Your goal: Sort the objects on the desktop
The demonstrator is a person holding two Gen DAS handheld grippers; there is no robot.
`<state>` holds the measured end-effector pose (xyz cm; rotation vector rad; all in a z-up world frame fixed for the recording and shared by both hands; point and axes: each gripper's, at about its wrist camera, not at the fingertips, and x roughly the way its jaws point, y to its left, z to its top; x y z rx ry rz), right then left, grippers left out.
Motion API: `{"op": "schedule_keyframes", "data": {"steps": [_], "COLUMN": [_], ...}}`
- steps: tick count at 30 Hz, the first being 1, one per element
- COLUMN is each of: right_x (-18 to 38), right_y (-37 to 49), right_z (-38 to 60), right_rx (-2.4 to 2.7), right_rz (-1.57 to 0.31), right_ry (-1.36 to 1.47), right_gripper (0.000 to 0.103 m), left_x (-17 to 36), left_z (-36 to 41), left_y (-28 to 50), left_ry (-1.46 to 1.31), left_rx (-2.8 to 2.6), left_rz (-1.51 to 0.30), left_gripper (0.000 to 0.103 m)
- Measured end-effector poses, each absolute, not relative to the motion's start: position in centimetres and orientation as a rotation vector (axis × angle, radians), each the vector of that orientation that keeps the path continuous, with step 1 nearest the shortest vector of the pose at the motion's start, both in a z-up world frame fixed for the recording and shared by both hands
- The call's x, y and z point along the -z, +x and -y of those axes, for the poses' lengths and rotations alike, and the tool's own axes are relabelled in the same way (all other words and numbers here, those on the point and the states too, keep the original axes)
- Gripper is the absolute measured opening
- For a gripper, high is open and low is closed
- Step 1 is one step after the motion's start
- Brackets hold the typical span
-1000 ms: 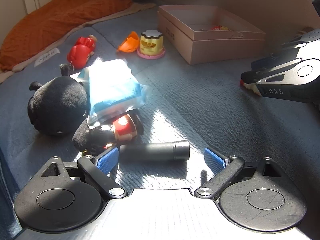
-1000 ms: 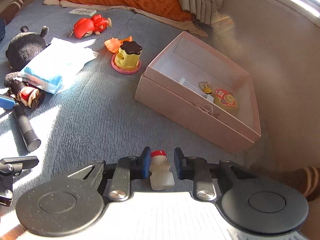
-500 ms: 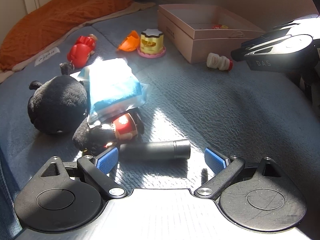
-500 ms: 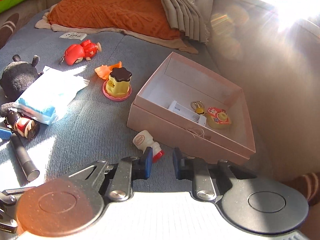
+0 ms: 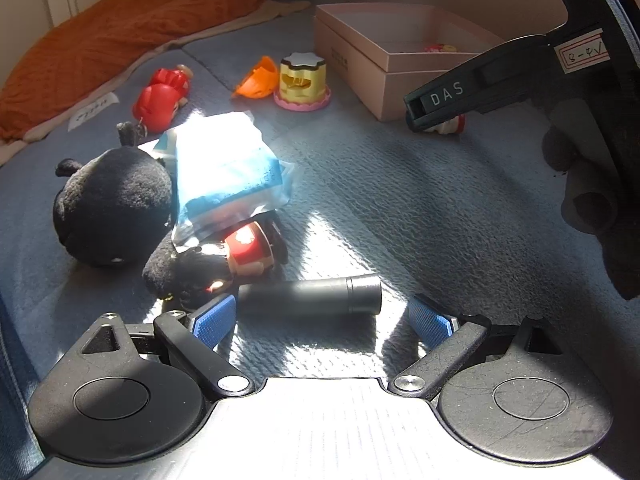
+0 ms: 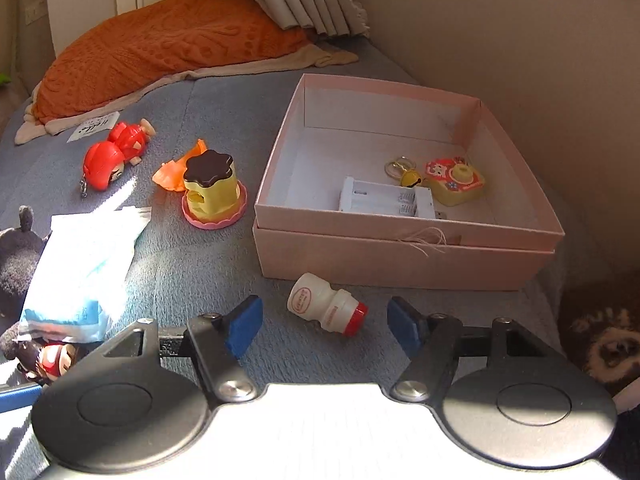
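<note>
Right gripper (image 6: 323, 322): jaws just opened, pads on each side of small white bottle (image 6: 325, 309) with red cap, not touching it. Bottle lying on its side on blue blanket (image 6: 192, 256), just in front of pink box (image 6: 400, 264), outside it. Left gripper (image 5: 320, 318): jaws wide open, holding nothing, black cylinder (image 5: 310, 294) lying across between the pads.
</note>
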<state>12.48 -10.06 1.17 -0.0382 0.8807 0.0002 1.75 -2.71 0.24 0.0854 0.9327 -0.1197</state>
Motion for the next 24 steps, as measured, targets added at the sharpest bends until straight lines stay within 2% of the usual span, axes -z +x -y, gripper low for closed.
{"op": "schedule_keyframes", "data": {"steps": [1, 2, 3, 7, 13, 18, 24], "right_x": [-0.8, -0.3, 0.0, -1.0, -4.6, -6.8, -6.9], "right_y": [13.0, 13.5, 13.7, 12.3, 5.6, 0.5, -1.5], "right_z": [10.1, 10.2, 10.3, 10.0, 11.1, 12.8, 13.0], "right_rx": [0.022, 0.046, 0.061, 0.036, -0.09, -0.119, -0.103], "right_rz": [-0.906, -0.94, -0.961, -0.943, -0.963, -0.985, -0.916], "right_ry": [-0.007, 0.025, 0.04, -0.067, -0.249, -0.273, -0.272], "right_gripper": [0.061, 0.048, 0.045, 0.045, 0.045, 0.045, 0.045], "left_x": [-0.2, -0.2, -0.1, 0.0, 0.1, 0.2, 0.4], "left_z": [2.7, 2.7, 2.7, 2.5, 2.5, 2.7, 3.4], "left_y": [1.8, 1.8, 1.8, 1.9, 2.0, 2.7, 3.3], "left_ry": [0.086, 0.086, 0.087, 0.081, 0.078, 0.062, 0.103], "left_rx": [0.12, 0.119, 0.118, 0.114, 0.112, 0.094, 0.074], "left_rz": [-0.933, -0.934, -0.935, -0.937, -0.932, -0.94, -0.936], "left_gripper": [0.097, 0.097, 0.097, 0.097, 0.097, 0.097, 0.095]}}
